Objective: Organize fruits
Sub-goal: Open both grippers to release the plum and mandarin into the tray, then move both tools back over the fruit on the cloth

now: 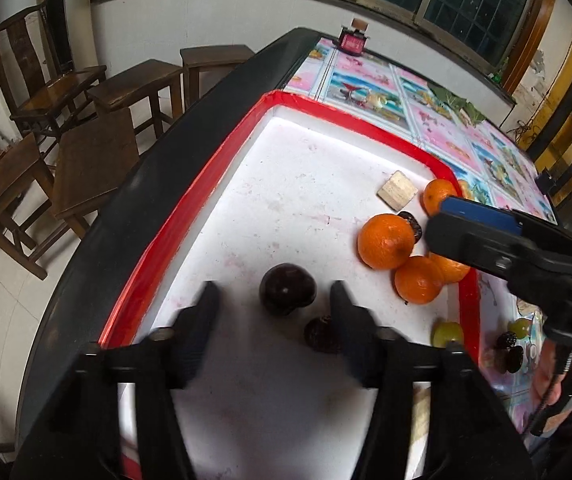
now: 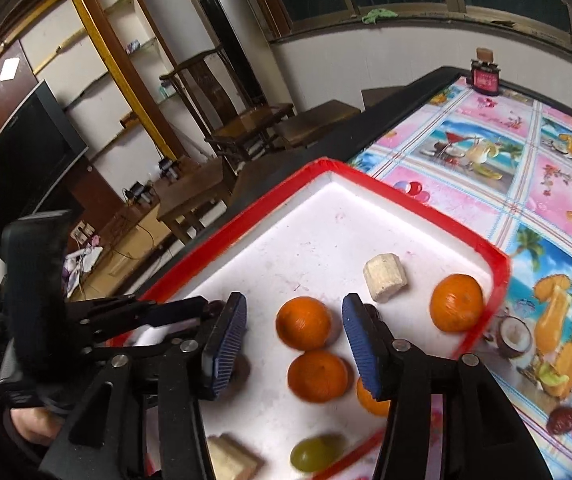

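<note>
**Both grippers open over tray**

The left gripper [image 1: 272, 300] stands open, pads clear of the dark round fruit [image 1: 287, 288] between them. The right gripper [image 2: 291, 340] stands open above the oranges [image 2: 303, 322] on the red-rimmed tray [image 2: 497, 280], gripping nothing.

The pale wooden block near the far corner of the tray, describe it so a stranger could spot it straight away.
Find the white tray with the red rim on the flowery tablecloth. Near its far right corner, just beyond the cluster of round oranges, lies the pale wooden block. It is the only beige, flat-sided piece there; its neighbours are round orange or dark fruits.
</note>
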Demonstrator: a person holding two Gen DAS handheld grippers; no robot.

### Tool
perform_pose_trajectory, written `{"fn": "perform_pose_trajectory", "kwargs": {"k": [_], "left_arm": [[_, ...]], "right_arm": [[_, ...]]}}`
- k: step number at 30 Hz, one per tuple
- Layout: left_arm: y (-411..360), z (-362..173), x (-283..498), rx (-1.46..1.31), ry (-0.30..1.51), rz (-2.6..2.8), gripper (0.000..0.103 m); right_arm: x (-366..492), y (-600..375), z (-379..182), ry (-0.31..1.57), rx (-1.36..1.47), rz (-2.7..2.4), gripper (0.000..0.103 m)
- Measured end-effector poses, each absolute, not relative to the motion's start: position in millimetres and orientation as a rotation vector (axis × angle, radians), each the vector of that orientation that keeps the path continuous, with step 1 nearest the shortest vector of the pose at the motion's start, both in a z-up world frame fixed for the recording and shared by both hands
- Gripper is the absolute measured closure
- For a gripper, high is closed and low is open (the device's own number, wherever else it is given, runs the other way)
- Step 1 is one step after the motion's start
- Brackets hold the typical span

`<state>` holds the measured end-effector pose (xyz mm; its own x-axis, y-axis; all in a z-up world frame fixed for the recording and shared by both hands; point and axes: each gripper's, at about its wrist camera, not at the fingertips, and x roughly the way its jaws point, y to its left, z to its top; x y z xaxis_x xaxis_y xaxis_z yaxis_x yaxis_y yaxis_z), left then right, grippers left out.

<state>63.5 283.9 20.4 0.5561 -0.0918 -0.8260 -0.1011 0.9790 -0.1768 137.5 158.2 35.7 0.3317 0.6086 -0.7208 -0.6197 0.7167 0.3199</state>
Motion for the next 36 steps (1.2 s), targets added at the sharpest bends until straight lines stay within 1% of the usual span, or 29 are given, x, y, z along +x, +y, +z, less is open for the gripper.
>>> {"fn": "perform_pose_trajectory", "kwargs": {"k": [3, 6, 8, 10, 11, 13, 19, 28, 31, 36], "left_arm": [[283.7, 24.0, 56.2, -0.208, 0.973, 0.014, 0.043], [281.4, 28.0, 49.8, -0.193, 0.964, 0.029, 0.043], [277.7, 31.5, 43.8, -0.186, 0.957, 0.032, 0.038], [273.1, 34.5, 39.9, -0.177, 0.952, 0.033, 0.03], [270.1, 35.6, 38.5, -0.171, 0.949, 0.033, 0.029], [262.1, 36.8, 34.0, -0.148, 0.952, 0.032, 0.028], [240.5, 39.9, 24.5, -0.104, 0.962, 0.013, 0.028], [216.0, 54.8, 8.0, -0.073, 0.94, -0.02, 0.028], [202.6, 60.3, 2.8, -0.068, 0.929, -0.047, 0.026], [175.4, 64.1, -3.5, -0.056, 0.928, -0.109, 0.026]], "right_arm": [[124.4, 146.0, 45.3, 0.91, -0.006, 0.8, 0.046], [109.3, 134.8, 51.3, 0.897, -0.006, 0.795, 0.04], [98.2, 125.8, 53.4, 0.886, -0.006, 0.797, 0.033], [85.7, 115.7, 53.7, 0.879, 0.0, 0.787, 0.028], [81.5, 111.1, 53.2, 0.879, 0.009, 0.786, 0.025], [71.9, 100.2, 50.5, 0.888, 0.033, 0.782, 0.022], [48.3, 72.8, 43.1, 0.893, 0.019, 0.733, 0.018], [19.7, 9.7, 38.9, 0.882, 0.074, 0.641, 0.017], [12.6, -16.8, 36.9, 0.881, 0.094, 0.595, 0.017], [2.4, -51.4, 30.7, 0.889, 0.123, 0.526, 0.016]]}}
